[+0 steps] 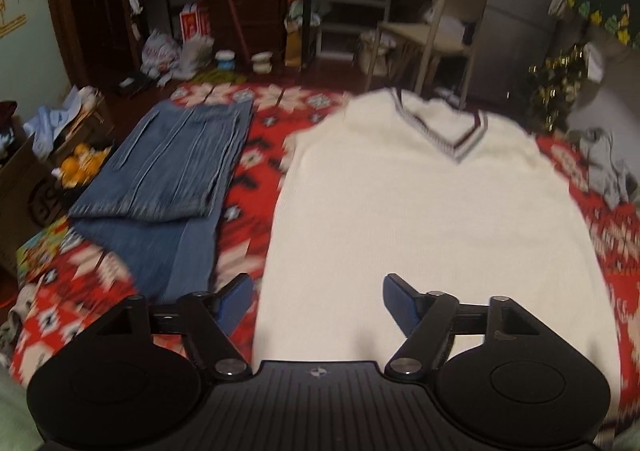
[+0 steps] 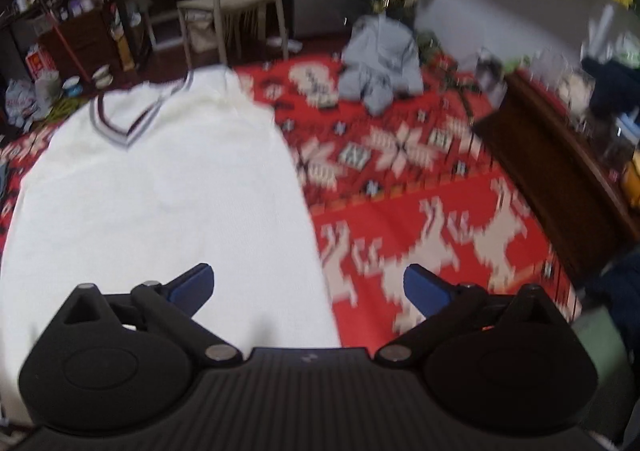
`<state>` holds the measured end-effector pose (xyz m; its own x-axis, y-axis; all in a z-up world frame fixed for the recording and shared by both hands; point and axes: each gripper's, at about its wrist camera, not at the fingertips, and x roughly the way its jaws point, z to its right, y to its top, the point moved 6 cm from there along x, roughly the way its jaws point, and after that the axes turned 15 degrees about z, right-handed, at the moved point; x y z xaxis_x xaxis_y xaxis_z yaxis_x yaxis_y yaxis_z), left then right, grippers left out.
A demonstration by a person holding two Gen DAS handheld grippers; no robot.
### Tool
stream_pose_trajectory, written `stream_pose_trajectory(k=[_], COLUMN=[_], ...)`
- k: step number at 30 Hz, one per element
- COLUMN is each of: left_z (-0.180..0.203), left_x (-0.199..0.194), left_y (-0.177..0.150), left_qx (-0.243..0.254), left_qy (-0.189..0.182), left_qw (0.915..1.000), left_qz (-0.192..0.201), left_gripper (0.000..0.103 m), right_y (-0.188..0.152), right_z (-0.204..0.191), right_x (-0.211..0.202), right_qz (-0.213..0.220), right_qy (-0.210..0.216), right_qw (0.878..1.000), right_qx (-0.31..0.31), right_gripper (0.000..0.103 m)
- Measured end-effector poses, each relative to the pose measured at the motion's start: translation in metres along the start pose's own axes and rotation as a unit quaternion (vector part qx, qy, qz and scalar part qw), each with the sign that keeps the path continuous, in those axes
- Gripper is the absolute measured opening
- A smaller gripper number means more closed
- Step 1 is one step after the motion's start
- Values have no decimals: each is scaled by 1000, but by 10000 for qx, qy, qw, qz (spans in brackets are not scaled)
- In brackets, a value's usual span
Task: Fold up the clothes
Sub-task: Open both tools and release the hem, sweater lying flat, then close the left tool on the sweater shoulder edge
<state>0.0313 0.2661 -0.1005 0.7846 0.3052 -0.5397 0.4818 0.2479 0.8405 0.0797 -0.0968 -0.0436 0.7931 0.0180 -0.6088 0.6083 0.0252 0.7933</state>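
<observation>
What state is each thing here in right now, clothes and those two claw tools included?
White sweater: spread flat on the red rug, neckline away from the grippers, not held.
Jeans: folded, lying on the rug beside the sweater.
Grey garment: crumpled in a heap, not yet folded.
Left gripper: open, nothing between its fingers.
Right gripper: open wide, empty.
Red rug: laid flat under the clothes.

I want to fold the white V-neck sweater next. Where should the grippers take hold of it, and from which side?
Probably at the near hem corners of the white sweater. It lies flat on the red rug with its collar far away and its hem nearest. The open left gripper hangs over the hem's left edge, the open right gripper over its right edge, so each could come down from the near side.
</observation>
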Motion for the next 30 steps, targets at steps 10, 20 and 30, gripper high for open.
stream_pose_trajectory(k=[10, 20, 30], left_z=[-5, -10, -59], left_x=[77, 140, 169], left_y=[25, 39, 39], left_qx=[-327, 118, -911], left_qy=[-450, -394, -663], left_qw=[9963, 9964, 9925], left_qz=[662, 738, 473], left_gripper=[90, 92, 67], right_y=[25, 28, 52], right_z=[-23, -59, -26], right_x=[83, 147, 209], right_qz=[831, 1256, 1011], right_qy=[530, 1111, 1385], right_qw=[9944, 9825, 9852], right_qx=[-392, -816, -28], right_gripper=[102, 102, 74])
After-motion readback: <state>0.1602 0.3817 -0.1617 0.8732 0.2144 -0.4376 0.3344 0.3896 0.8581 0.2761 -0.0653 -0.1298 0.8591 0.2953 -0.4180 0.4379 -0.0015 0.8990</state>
